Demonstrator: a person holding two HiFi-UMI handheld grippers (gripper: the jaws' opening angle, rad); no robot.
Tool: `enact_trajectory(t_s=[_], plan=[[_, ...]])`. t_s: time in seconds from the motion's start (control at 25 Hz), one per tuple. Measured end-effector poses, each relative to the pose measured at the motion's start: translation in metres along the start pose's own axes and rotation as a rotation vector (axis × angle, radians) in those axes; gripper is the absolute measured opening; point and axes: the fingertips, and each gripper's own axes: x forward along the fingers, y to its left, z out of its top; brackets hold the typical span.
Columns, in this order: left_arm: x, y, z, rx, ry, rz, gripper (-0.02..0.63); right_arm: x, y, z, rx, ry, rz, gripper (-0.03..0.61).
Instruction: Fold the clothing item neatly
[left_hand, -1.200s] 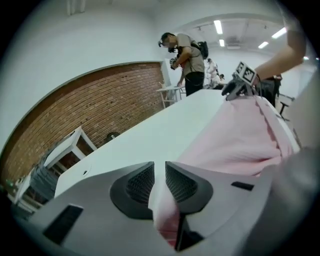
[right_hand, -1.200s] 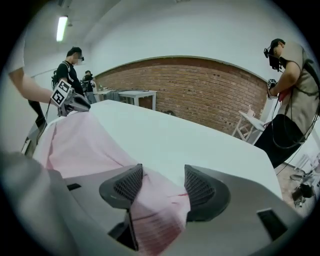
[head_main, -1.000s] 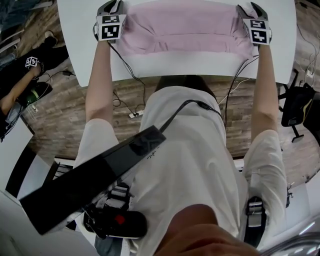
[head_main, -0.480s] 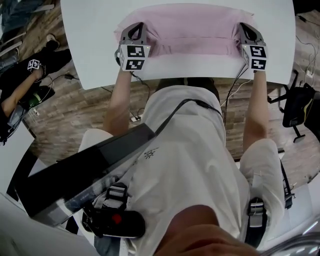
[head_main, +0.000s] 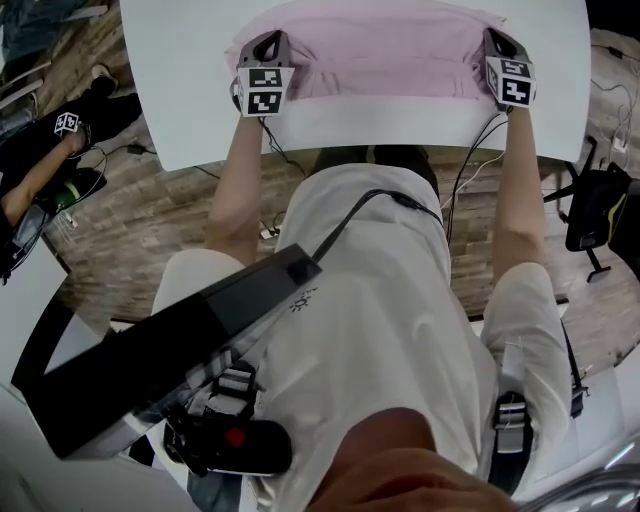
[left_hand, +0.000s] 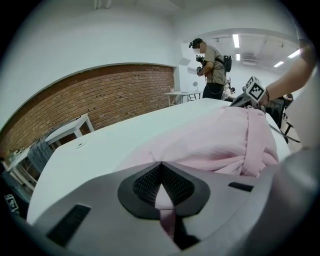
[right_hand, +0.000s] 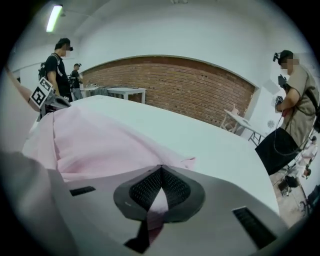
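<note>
A pink garment (head_main: 380, 45) lies spread across the white table (head_main: 400, 120). My left gripper (head_main: 268, 45) is at its near left part and my right gripper (head_main: 497, 42) at its near right corner. In the left gripper view the left gripper (left_hand: 161, 172) is shut, with a pinch of the pink garment (left_hand: 215, 140) between its black pads. The right gripper view shows the right gripper (right_hand: 160, 176) likewise shut on a fold of the pink garment (right_hand: 95, 140). Each gripper view shows the other gripper's marker cube across the cloth.
Bare white tabletop runs left of the garment and beyond it. A black chair (head_main: 592, 210) stands at the table's right and cables (head_main: 270, 225) trail on the wooden floor. People (left_hand: 212, 70) stand by other tables in front of a brick wall (right_hand: 200, 90).
The left gripper has moved right along the garment's near edge, bunching the left side inward. Both grippers went from open to shut on the cloth, then shifted a little away from the table's near edge.
</note>
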Motion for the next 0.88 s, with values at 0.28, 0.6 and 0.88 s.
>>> enact_trajectory(t_s=[0.28, 0.6, 0.88], plan=[[-0.048, -0.014, 0.014, -0.032, -0.083, 0.035, 0.002, -0.063, 0.041, 0.023, -0.075, -0.148, 0.021, 0.003], [-0.059, -0.083, -0.026, 0.021, -0.018, 0.01, 0.002, -0.095, 0.081, -0.015, -0.026, -0.164, 0.061, 0.003], [-0.044, -0.064, -0.043, -0.109, -0.004, -0.004, 0.002, -0.072, 0.062, -0.062, 0.011, -0.065, 0.037, 0.003]])
